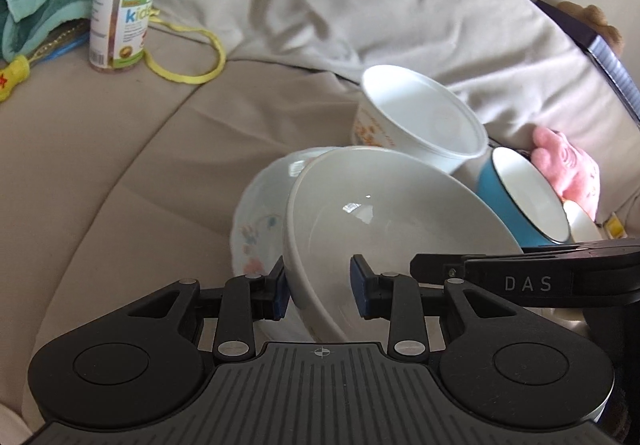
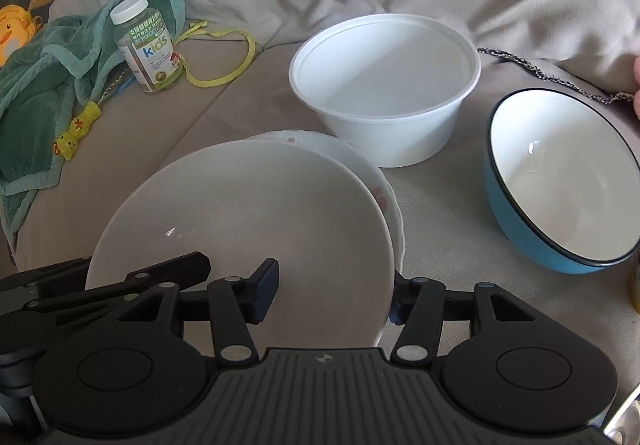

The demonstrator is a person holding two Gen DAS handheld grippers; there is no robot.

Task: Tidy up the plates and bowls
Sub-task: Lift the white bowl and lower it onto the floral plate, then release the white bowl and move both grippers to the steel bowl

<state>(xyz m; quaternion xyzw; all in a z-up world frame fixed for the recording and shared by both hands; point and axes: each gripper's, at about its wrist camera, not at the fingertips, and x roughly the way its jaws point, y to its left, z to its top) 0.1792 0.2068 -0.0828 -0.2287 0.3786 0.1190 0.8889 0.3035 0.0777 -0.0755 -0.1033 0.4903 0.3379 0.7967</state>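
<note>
We list a plain white ceramic bowl (image 2: 240,213), glossy, tilted, nested on a floral-print plate (image 1: 256,217) whose rim shows at its two o'clock in the right wrist view. At one o'clock from it we record a white plastic tub (image 2: 384,85), upright and empty. At three o'clock lies a blue bowl (image 2: 560,181), white inside, dark-rimmed, tipped on its side. All rest on beige upholstery.
</note>
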